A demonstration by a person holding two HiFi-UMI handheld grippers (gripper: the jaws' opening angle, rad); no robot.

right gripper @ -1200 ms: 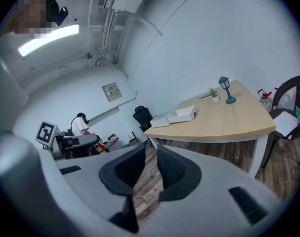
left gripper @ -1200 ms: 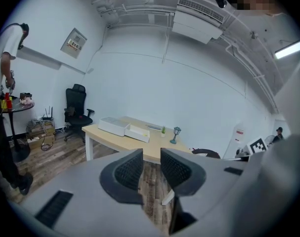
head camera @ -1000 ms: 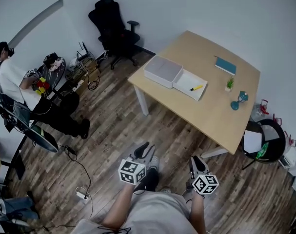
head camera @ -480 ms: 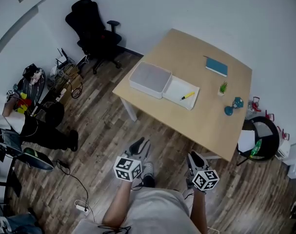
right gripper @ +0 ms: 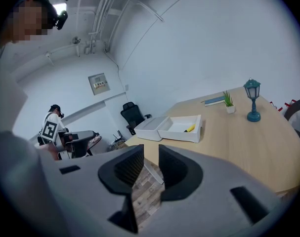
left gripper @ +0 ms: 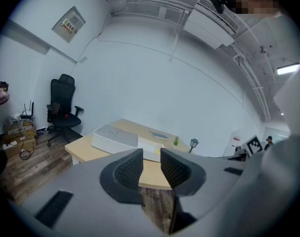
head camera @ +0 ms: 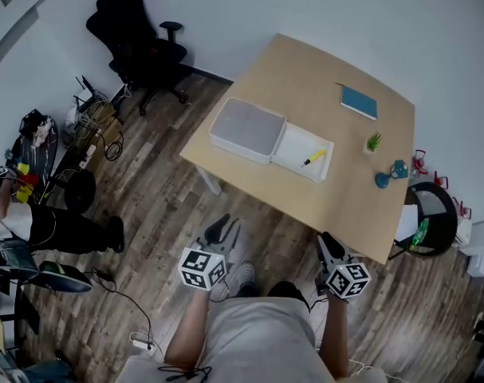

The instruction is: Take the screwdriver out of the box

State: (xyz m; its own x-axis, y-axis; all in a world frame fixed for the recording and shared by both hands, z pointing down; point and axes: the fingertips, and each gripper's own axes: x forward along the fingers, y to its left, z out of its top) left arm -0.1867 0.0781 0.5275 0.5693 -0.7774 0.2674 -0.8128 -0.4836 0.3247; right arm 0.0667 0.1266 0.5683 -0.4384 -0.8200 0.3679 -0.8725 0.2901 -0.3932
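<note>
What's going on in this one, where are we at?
A person stands on the wood floor a little way from the table, holding the left tongs and right tongs low in front of them. Both tongs are slightly open and hold nothing. The yellow screwdriver lies untouched in the open white box on the table. Nothing has been reached for yet.

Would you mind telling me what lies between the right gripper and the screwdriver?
Ahead of the right gripper, only floor, bare tabletop and the box's near wall, per the head view.

box (head camera: 293, 145) open upward, lid (head camera: 247, 128) beside it
</note>
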